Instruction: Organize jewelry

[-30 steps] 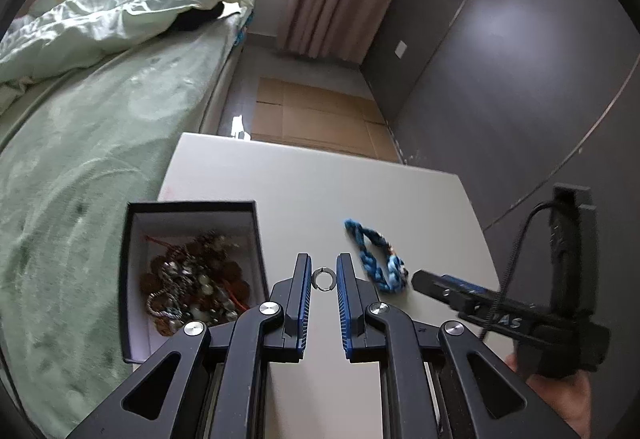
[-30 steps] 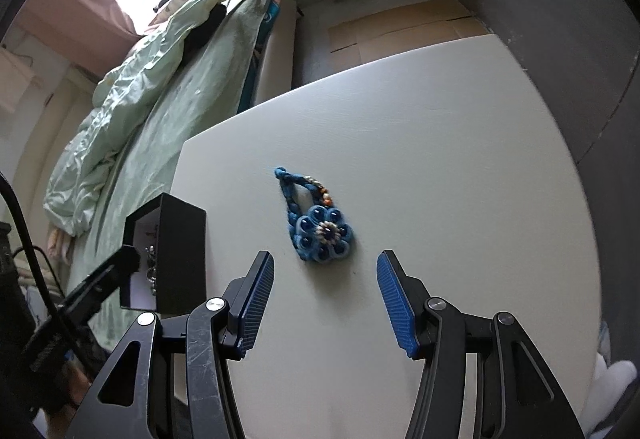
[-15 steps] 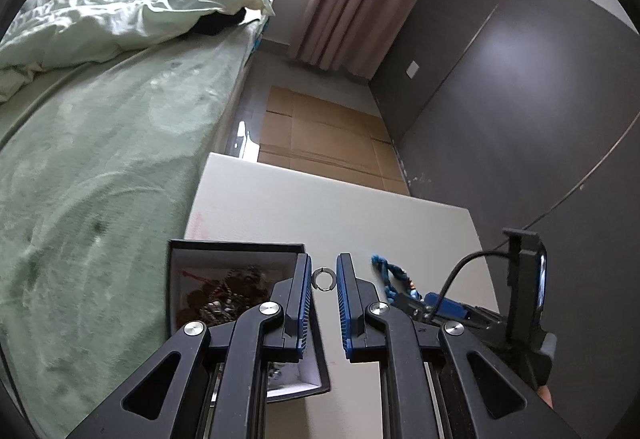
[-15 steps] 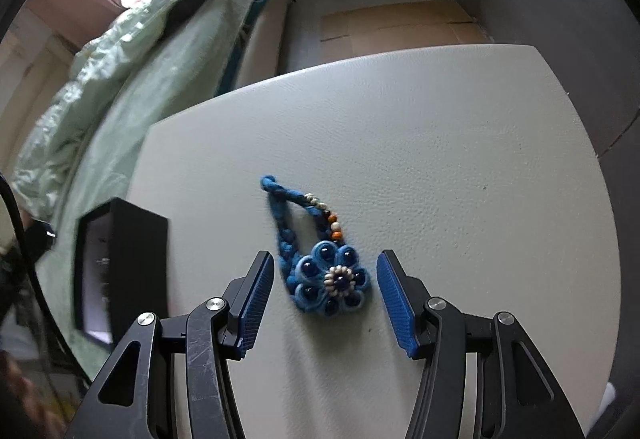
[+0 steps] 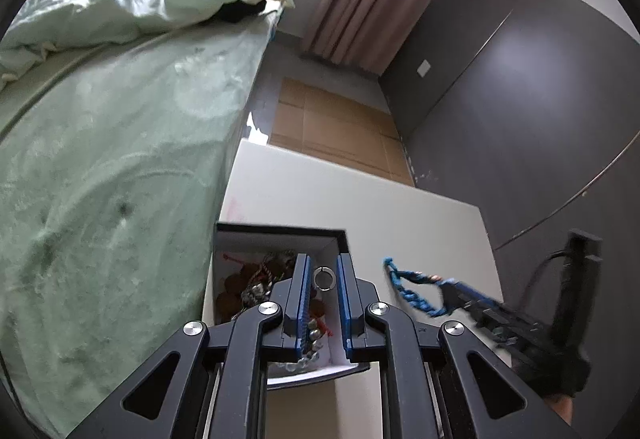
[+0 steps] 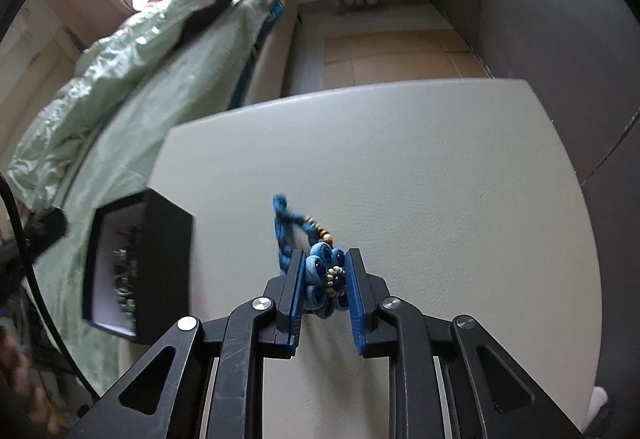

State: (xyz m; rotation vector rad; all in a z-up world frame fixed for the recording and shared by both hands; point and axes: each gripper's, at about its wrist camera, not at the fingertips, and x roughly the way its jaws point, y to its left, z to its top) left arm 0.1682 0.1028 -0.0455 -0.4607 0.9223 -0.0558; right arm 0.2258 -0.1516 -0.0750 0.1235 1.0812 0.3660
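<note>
While our left gripper (image 5: 324, 279) pinches a small silver ring (image 5: 324, 277) over the black box (image 5: 280, 235), our right gripper (image 6: 323, 277), wide before, now clamps the blue flower bracelet (image 6: 316, 259).

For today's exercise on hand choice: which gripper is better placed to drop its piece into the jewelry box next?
Left. The left gripper holds the small ring directly above the open jewelry box, while the right gripper clamps the blue bracelet down at the table, beside the box.
</note>
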